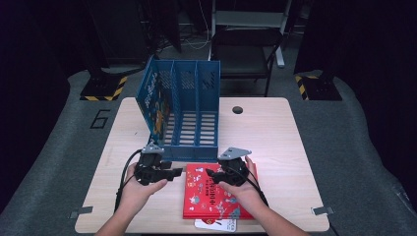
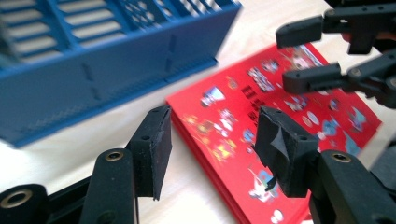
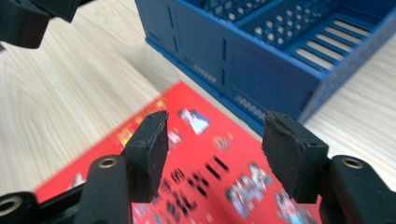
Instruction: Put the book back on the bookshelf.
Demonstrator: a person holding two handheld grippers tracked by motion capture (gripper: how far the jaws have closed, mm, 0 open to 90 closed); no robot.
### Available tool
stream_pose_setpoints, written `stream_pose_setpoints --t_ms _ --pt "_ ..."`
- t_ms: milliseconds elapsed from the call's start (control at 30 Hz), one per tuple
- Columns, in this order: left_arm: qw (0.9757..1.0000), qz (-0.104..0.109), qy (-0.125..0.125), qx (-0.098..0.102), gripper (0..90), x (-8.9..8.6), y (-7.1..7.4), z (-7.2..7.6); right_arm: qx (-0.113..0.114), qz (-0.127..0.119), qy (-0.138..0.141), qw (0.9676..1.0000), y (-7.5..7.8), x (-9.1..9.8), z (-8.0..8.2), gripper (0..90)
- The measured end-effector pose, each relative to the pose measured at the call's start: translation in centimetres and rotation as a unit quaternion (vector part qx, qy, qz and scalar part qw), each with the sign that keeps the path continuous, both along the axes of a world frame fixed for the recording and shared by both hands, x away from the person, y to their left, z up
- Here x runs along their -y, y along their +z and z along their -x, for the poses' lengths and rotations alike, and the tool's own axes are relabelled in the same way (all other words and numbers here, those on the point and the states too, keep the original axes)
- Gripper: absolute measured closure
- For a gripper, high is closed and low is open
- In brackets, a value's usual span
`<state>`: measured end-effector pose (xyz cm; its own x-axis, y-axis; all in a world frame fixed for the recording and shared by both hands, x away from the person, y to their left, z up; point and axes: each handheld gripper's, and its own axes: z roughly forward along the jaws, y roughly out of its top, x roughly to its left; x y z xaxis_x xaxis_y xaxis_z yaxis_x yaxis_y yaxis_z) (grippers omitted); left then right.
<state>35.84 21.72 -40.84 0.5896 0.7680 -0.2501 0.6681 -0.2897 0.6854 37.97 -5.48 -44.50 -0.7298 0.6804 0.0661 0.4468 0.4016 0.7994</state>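
Book (image 1: 216, 194) lies flat; both grippers, left (image 1: 178, 172) and right (image 1: 210, 173), hover spread, holding nothing, and could skid off its thin edge.

The book (image 1: 216, 194) lies on the table (image 1: 275, 132) just in front of the file rack (image 1: 182, 105), on top of another book (image 1: 216, 225).

High view looks down from above; both tool views (close, low) share the red book (image 2: 280, 135).
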Motion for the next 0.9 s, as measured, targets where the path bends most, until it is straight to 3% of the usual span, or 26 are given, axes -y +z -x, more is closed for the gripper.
stream_pose_setpoints --t_ms 167,267,367,433,500,633,667,833,900 --pt "1.0 0.004 -0.004 0.0 48.9 0.5 -1.6 0.4 -0.008 0.0 -0.009 0.9999 -0.9 1.3 0.6 44.7" --pt "0.9994 -0.016 -0.02 0.025 48.7 0.9 -2.4 0.8 -0.01 0.003 -0.01 0.9999 -1.4 1.7 1.0 46.7" --pt "0.9988 -0.021 -0.028 0.034 48.7 1.4 -3.1 1.1 -0.013 0.009 -0.008 0.9998 -1.7 1.8 1.5 47.9" --pt "0.9992 -0.02 -0.023 0.026 48.9 1.6 -3.4 1.3 -0.007 0.016 -0.008 0.9998 -1.9 1.9 2.0 49.1" --pt "0.9999 -0.005 -0.015 0.004 51.1 1.7 -3.9 1.4 0.003 0.024 -0.003 0.9997 -2.1 2.0 2.5 49.8" --pt "0.9996 -0.003 -0.022 -0.014 49.2 2.1 -4.6 1.7 0.007 0.023 -0.002 0.9997 -2.7 2.6 3.5 50.6" --pt "0.9992 -0.005 -0.035 -0.018 49.1 2.2 -4.7 1.7 0.011 0.024 -0.003 0.9997 -2.8 2.8 3.8 50.8" --pt "0.9986 -0.014 -0.048 -0.015 45.8 3.1 -5.5 2.1 -0.003 0.027 -0.012 0.9996 -3.4 3.8 4.3 53.5" --pt "0.9985 -0.015 -0.049 -0.018 43.6 3.4 -5.7 2.1 -0.02 0.025 -0.019 0.9993 -3.6 4.1 4.4 54.0"
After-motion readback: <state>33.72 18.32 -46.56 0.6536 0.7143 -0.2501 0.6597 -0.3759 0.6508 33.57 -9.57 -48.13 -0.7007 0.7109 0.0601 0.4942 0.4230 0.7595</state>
